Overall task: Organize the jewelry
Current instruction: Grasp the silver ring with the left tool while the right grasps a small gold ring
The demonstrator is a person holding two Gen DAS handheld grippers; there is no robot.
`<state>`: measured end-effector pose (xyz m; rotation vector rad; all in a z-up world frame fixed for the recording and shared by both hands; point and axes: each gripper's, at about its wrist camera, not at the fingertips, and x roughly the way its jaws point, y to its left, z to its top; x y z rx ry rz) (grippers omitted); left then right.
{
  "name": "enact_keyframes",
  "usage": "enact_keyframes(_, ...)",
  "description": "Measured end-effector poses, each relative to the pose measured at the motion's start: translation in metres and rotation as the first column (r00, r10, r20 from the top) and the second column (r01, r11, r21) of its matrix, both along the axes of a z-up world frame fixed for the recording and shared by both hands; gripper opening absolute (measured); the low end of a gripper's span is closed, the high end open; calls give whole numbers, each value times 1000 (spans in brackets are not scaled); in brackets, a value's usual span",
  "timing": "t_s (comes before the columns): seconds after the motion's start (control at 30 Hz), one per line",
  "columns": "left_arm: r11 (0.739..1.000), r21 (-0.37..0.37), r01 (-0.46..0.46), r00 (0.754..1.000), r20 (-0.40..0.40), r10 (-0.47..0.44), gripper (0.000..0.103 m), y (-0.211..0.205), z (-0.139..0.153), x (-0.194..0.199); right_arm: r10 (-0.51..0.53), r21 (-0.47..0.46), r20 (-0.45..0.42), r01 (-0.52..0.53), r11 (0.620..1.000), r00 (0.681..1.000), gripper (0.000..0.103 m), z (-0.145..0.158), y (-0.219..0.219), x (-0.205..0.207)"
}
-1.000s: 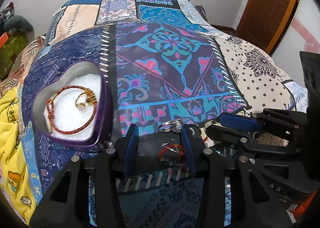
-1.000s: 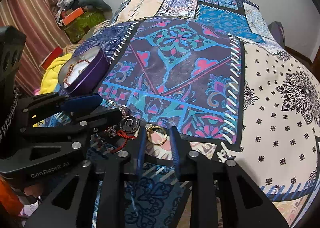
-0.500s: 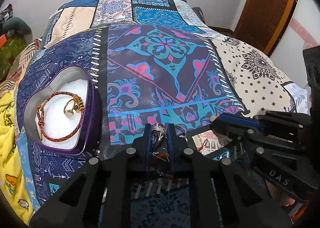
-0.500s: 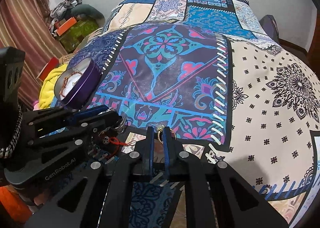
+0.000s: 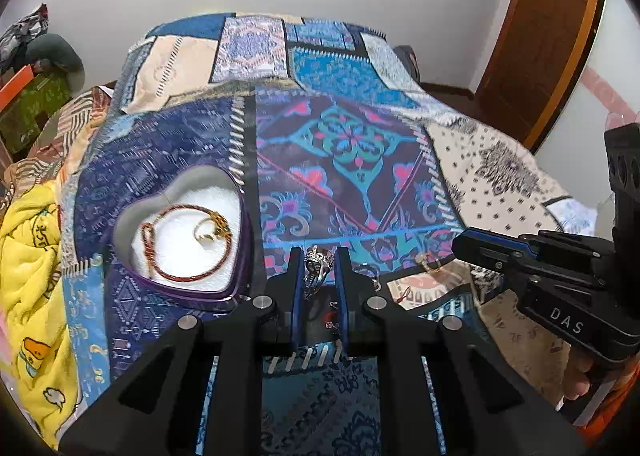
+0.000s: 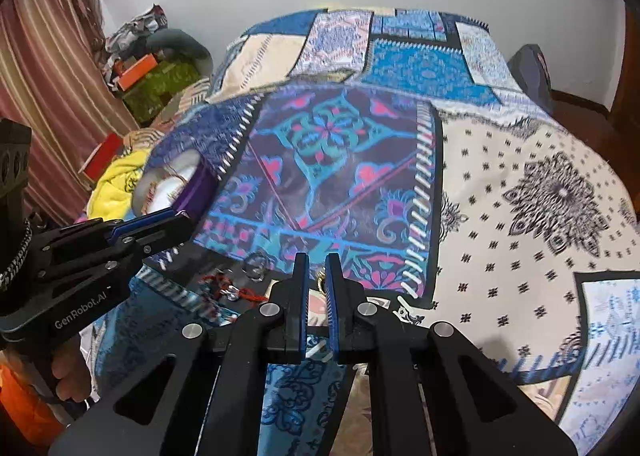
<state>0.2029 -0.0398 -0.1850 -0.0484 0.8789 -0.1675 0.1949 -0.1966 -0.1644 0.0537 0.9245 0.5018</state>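
My left gripper (image 5: 319, 256) is shut on a silver ring (image 5: 316, 265), held just above the patchwork bedspread (image 5: 352, 160). To its left lies a purple heart-shaped tin (image 5: 240, 256) lined with white foam; a red-and-gold cord bracelet (image 5: 176, 276) and a gold ring (image 5: 206, 234) rest inside. My right gripper (image 6: 316, 262) is shut on a gold ring (image 6: 320, 278), of which only a sliver shows between the fingers. In the left wrist view that gold ring (image 5: 428, 262) sits at the right gripper's tip (image 5: 460, 242). The tin (image 6: 192, 192) lies behind the left gripper (image 6: 180, 222).
A red cord piece with a metal clasp (image 6: 228, 290) and a pale ring (image 6: 256, 264) lie on the bedspread between the grippers. A yellow blanket (image 5: 28, 256) lies at the left edge, a wooden door (image 5: 540, 36) stands far right, and boxes (image 6: 160, 88) sit by a striped curtain (image 6: 40, 76).
Both grippers went from open to shut, the left on the silver ring and the right on the gold ring. Both have since risen off the bedspread.
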Motion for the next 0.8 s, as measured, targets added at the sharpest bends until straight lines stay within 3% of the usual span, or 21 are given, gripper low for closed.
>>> enact_keyframes(0.1,1000,-11,-8,1000,26,8,13,4,11,-6,3,-6,27,-3,1000,1000,7,10,2,-4)
enact_keyframes(0.23,999,-24,-22,999,42,23,13,11,20,-13,7,-81,34,-4,997,999,8,6,10,-5)
enact_keyframes(0.37,999,-27,-29,999,41,30,13,16,20,-21,18,-118,-44,-23,993,999,33,-13,16,1)
enact_keyframes(0.67,998,-1,-58,998,32,58,13,33,12,-31,6,-151,-71,-16,988,997,33,-41,23,13)
enact_keyframes(0.73,998,-6,-67,997,27,67,13,36,10,-29,7,-160,-58,-16,987,998,30,-41,25,13)
enact_keyframes(0.8,997,-15,-74,997,20,74,13,39,7,-28,17,-146,-63,-26,989,998,17,-40,26,12)
